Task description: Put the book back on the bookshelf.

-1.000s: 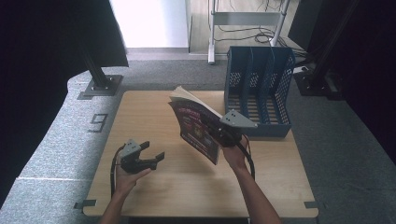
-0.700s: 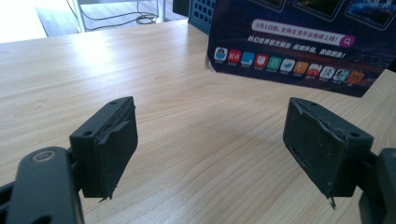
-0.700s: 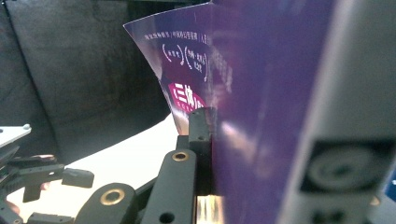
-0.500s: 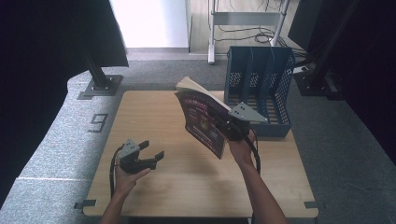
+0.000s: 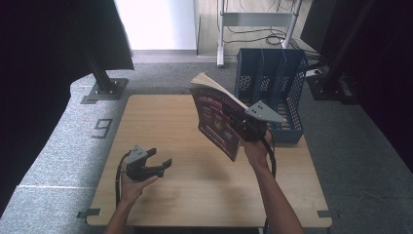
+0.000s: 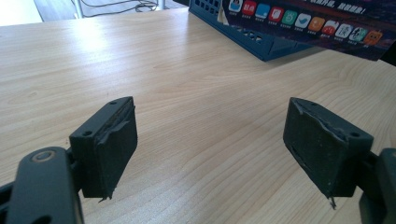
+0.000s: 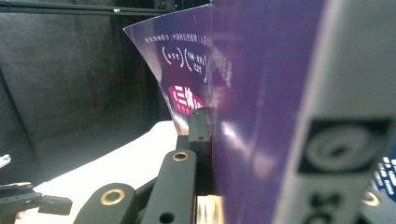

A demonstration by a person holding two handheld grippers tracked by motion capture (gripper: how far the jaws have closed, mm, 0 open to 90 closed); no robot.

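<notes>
Item count: one book, one blue file rack with several upright slots, two grippers.

Right gripper: clenched on the book, holding it clear of the table, tilted, with the purple cover facing the person's left and the page edges uppermost. In the right gripper view the near jaw presses flat against the purple cover. The file rack stands just beyond and to the right of this gripper.

Left gripper: released, jaws spread wide with nothing between them, low over the table. In the left gripper view its pads frame bare wood, with the lower edge of the book and the base of the file rack ahead and to the right.

Change against the earlier frames: the right gripper and book have moved away from the person and closer to the file rack. The left gripper has stayed in place and kept its jaws spread.

Surface: light wooden tabletop. Room: grey speckled floor bearing a marked "9", dark curtains on both sides, a metal stand and cables behind the rack.
</notes>
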